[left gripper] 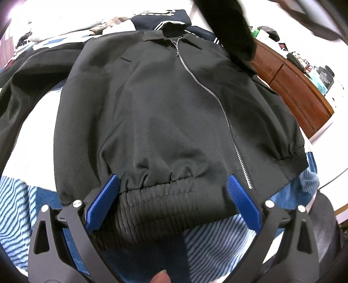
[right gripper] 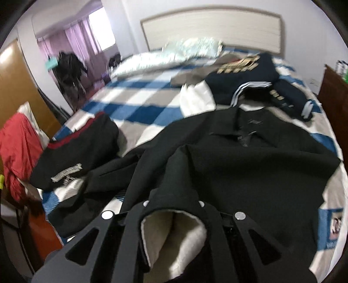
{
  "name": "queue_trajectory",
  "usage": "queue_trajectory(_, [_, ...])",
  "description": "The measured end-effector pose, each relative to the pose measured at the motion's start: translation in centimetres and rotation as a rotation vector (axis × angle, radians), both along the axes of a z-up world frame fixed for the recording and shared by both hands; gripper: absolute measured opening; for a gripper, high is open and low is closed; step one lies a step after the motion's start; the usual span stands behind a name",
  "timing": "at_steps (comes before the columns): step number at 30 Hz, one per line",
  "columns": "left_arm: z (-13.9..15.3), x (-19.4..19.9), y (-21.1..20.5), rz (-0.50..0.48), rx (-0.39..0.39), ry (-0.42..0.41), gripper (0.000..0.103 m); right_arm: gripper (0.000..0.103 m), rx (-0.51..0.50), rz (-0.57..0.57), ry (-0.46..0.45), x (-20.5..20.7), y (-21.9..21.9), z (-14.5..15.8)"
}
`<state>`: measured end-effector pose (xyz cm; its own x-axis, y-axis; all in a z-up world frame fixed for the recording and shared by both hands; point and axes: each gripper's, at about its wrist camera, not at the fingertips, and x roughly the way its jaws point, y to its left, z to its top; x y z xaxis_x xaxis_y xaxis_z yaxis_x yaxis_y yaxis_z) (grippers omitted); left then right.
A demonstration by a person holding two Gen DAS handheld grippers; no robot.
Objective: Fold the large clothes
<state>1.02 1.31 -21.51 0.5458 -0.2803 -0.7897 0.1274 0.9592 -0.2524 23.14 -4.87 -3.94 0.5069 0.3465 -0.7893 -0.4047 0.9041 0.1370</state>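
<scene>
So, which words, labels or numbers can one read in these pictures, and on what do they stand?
None can be read.
Navy jacket: pale lettering, blown out and blurred.
Black jacket: small collar label, too blurred.
Bedcover: printed patch, illegible.

The jacket [left gripper: 165, 104] spread on the bed is black, with a silver zip [left gripper: 214, 95] running down its front, and the sleeve cuff [right gripper: 174, 230] drawn up near the right side shows a cream fleecy lining. Under it the bedspread [right gripper: 139, 102] is checked in blue, white and grey, turning to thin blue-and-white stripes at the near edge, and the pads [left gripper: 102, 202] of the left gripper are bright blue on black arms. Farther off lies a navy jacket [right gripper: 245, 76] trimmed with white stripes, to the left a black garment [right gripper: 87, 152] with a dark red band, and beyond that a red cloth [right gripper: 17, 143] and purple curtains [right gripper: 76, 41].
</scene>
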Motion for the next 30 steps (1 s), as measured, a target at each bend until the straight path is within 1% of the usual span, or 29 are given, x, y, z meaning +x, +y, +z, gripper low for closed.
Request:
queue_trajectory(2, [-0.1, -0.1, -0.1, -0.006, 0.012, -0.005, 0.097, 0.007, -0.027, -0.005, 0.034, 2.3, 2.1, -2.4])
queue_trajectory(5, [-0.2, -0.3, -0.3, -0.016, 0.032, -0.012, 0.097, 0.007, -0.041, -0.018, 0.076, 5.2, 4.5, -4.9])
queue_trajectory(6, [-0.2, -0.3, -0.4, -0.019, 0.038, -0.013, 0.097, 0.007, -0.048, -0.021, 0.106, 6.4, 5.4, -6.0])
queue_trajectory(8, [-0.3, -0.3, -0.6, -0.02, 0.05, -0.012, 0.097, 0.008, -0.086, -0.019, 0.16, 8.1, 6.9, -8.1])
queue_trajectory(9, [-0.2, -0.3, -0.8, -0.017, 0.053, -0.01, 0.097, 0.008, -0.138, -0.014, 0.194, 9.2, 8.0, -9.9])
queue_trajectory(10, [-0.2, -0.1, -0.8, -0.016, 0.053, -0.009, 0.097, 0.009, -0.163, -0.011, 0.211, 9.8, 8.5, -10.8])
queue_trajectory(11, [-0.3, 0.0, -0.9, -0.01, 0.056, -0.006, 0.097, 0.009, -0.198, -0.009, 0.248, 10.7, 9.0, -12.5])
queue_trajectory(12, [-0.3, 0.1, -1.0, -0.004, 0.059, -0.004, 0.097, 0.01, -0.209, -0.016, 0.283, 11.4, 9.1, -14.0])
queue_trajectory(14, [-0.4, 0.3, -1.2, 0.006, 0.064, 0.003, 0.097, 0.017, -0.204, -0.025, 0.327, 12.0, 9.1, -15.7])
queue_trajectory(15, [-0.4, 0.5, -1.2, 0.011, 0.064, 0.007, 0.097, 0.018, -0.204, -0.03, 0.341, 12.1, 8.9, -16.1])
queue_trajectory(16, [-0.4, 0.7, -1.2, 0.014, 0.062, 0.01, 0.097, 0.019, -0.199, -0.03, 0.344, 12.0, 8.7, -16.0])
queue_trajectory(18, [-0.4, 0.9, -1.2, 0.017, 0.058, 0.013, 0.097, 0.029, -0.156, -0.009, 0.355, 11.5, 8.2, -15.3])
queue_trajectory(20, [-0.3, 0.9, -1.2, 0.021, 0.059, 0.013, 0.097, 0.064, -0.098, 0.021, 0.395, 10.6, 7.5, -14.2])
queue_trajectory(21, [-0.3, 0.9, -1.3, 0.021, 0.06, 0.013, 0.097, 0.068, -0.075, 0.037, 0.397, 9.7, 7.2, -13.2])
queue_trajectory(22, [-0.2, 1.0, -1.2, 0.023, 0.059, 0.012, 0.097, 0.07, -0.054, 0.056, 0.388, 8.8, 6.9, -12.1])
queue_trajectory(24, [0.0, 0.9, -1.2, 0.026, 0.057, 0.008, 0.097, 0.075, -0.009, 0.09, 0.353, 6.9, 6.3, -9.6])
queue_trajectory(25, [0.0, 0.9, -1.2, 0.027, 0.055, 0.007, 0.097, 0.082, 0.026, 0.104, 0.332, 5.8, 5.8, -8.3])
queue_trajectory(26, [0.1, 1.0, -1.1, 0.028, 0.05, 0.005, 0.097, 0.086, 0.061, 0.114, 0.314, 5.0, 5.2, -7.1])
queue_trajectory(29, [0.8, 0.8, -0.9, 0.03, 0.034, -0.014, 0.097, 0.085, 0.18, 0.11, 0.237, 3.2, 3.4, -4.1])
queue_trajectory(30, [1.1, 0.7, -0.7, 0.025, 0.017, -0.028, 0.097, 0.081, 0.212, 0.095, 0.208, 3.0, 2.8, -3.4])
